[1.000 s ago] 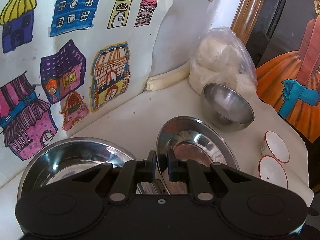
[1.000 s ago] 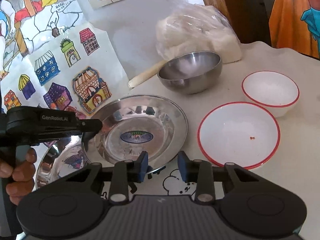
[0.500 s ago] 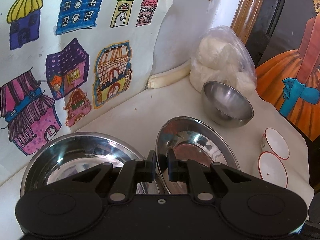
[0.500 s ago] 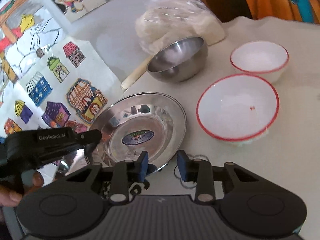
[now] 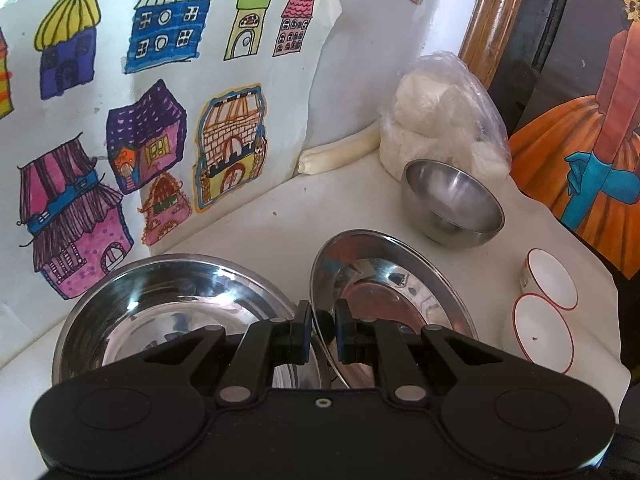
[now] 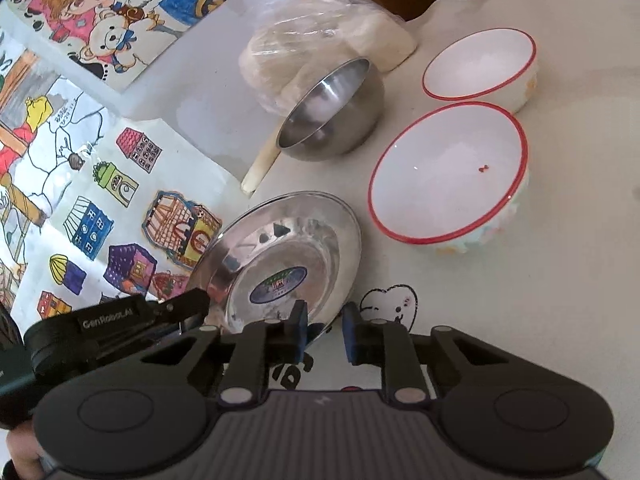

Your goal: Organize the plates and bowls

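steel plate tilts up at the near middle, its left rim pinched by the left gripper beside a second steel plate — the right gripper jaws are closing at its near rim — while the steel bowl and two white bowls sit unstacked farther right.

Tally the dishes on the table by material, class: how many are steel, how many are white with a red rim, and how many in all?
Steel: 3, namely the large basin, the plate and the small bowl.
White with red rim: 2, the larger bowl and the smaller bowl.
Total: 5
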`<state>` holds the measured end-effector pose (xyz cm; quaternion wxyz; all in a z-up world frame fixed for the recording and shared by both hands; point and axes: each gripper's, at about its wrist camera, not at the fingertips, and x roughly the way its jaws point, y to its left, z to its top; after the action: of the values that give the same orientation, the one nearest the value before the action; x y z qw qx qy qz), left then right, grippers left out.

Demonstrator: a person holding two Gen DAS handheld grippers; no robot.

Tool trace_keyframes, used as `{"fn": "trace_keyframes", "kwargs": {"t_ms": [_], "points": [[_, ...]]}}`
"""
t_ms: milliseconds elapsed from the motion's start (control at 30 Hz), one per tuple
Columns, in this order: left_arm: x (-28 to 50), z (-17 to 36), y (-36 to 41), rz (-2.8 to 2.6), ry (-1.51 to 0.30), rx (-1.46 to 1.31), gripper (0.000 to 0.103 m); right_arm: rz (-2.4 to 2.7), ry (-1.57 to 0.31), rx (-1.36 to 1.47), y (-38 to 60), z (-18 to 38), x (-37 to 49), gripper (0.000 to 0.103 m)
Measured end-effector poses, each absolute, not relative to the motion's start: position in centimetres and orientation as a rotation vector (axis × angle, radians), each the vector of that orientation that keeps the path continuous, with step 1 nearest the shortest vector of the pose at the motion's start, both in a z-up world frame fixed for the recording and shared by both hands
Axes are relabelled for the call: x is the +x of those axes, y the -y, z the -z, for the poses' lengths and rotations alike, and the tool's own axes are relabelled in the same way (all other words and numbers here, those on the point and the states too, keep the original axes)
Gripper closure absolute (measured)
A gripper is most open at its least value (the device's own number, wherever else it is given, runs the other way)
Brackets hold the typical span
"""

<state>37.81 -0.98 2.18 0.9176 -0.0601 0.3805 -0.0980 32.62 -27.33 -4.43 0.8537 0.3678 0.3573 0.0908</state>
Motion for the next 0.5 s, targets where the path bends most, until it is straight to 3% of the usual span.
{"fn": "trace_keyframes", "kwargs": {"t_ms": [500], "points": [[34.6, -3.6, 2.0, 0.206, -0.722, -0.069, 0.091, -0.212, -0.691, 0.789, 28.3, 4.0, 30.4, 0.083]]}}
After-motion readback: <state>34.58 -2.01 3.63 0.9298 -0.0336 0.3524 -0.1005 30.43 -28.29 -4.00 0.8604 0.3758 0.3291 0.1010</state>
